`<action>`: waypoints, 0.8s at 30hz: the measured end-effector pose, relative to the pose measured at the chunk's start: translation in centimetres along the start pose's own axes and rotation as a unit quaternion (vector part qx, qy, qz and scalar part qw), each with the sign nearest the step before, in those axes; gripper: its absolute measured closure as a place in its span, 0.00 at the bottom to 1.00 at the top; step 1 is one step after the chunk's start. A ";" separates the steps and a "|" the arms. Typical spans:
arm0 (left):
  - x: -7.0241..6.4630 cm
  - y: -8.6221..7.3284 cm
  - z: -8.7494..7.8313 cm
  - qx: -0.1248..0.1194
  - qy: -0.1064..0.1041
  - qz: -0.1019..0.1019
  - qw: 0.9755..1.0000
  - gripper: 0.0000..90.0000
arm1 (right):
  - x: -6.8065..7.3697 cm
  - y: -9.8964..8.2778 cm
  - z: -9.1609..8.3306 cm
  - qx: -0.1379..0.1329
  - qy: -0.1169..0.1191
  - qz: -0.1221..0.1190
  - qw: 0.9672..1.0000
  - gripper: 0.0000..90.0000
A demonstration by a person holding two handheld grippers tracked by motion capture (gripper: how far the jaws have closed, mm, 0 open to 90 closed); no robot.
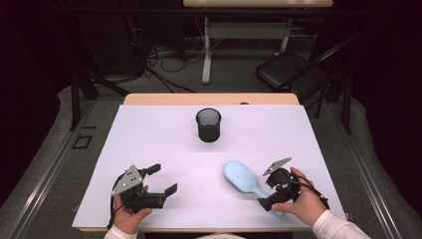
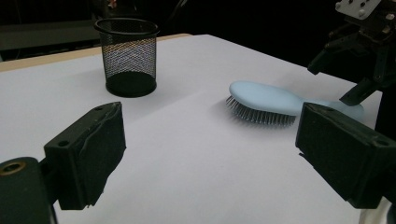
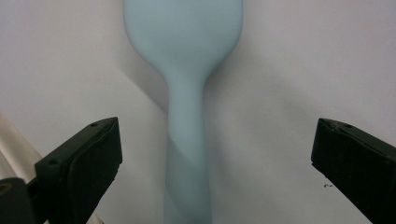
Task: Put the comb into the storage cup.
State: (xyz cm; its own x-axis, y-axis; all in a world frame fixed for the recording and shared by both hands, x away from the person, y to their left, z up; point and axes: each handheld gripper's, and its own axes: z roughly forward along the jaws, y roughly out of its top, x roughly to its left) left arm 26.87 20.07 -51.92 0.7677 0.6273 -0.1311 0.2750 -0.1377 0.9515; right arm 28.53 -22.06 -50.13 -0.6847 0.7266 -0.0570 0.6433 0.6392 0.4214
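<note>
A light blue hairbrush (image 1: pixel 243 178) lies bristles down on the white table cover (image 1: pixel 149 134), with its handle pointing toward the near right. My right gripper (image 1: pixel 268 193) hangs over that handle. In the right gripper view the handle (image 3: pixel 187 140) runs up between the wide-apart jaws of the right gripper (image 3: pixel 219 140), and neither pad touches it. My left gripper (image 1: pixel 163 179) rests open at the near left with nothing between its jaws. The left gripper (image 2: pixel 215 154) faces the brush (image 2: pixel 264 99) and the right gripper (image 2: pixel 369 51). A black mesh cup (image 1: pixel 208 124) stands upright at the middle back.
The mesh cup (image 2: pixel 127 56) is the one tall thing on the table. Behind the wooden far edge (image 1: pixel 209 98) are cables on the floor, a second table's leg (image 1: pixel 206 50) and a dark chair (image 1: pixel 286 69) at the back right.
</note>
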 end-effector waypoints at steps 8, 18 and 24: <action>-0.1 0.0 0.0 -0.001 0.002 0.001 1.000 0.10 | 0.0 0.3 0.4 0.020 -0.001 0.000 1.000 0.04; 0.0 0.0 -0.1 -0.003 -0.003 0.000 1.000 0.10 | 0.4 1.3 0.9 0.054 0.002 -0.010 0.998 0.06; 0.0 0.0 -0.1 -0.002 -0.005 -0.001 1.000 0.10 | 0.8 1.8 1.4 0.060 0.001 -0.020 0.998 0.08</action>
State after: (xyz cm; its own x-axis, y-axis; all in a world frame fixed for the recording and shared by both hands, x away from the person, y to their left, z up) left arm 26.83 20.10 -51.89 0.7724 0.6206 -0.1351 0.2735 -0.1331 0.9526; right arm 29.59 -20.02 -50.69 -0.7116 0.6991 -0.0701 0.6513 0.6938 0.3074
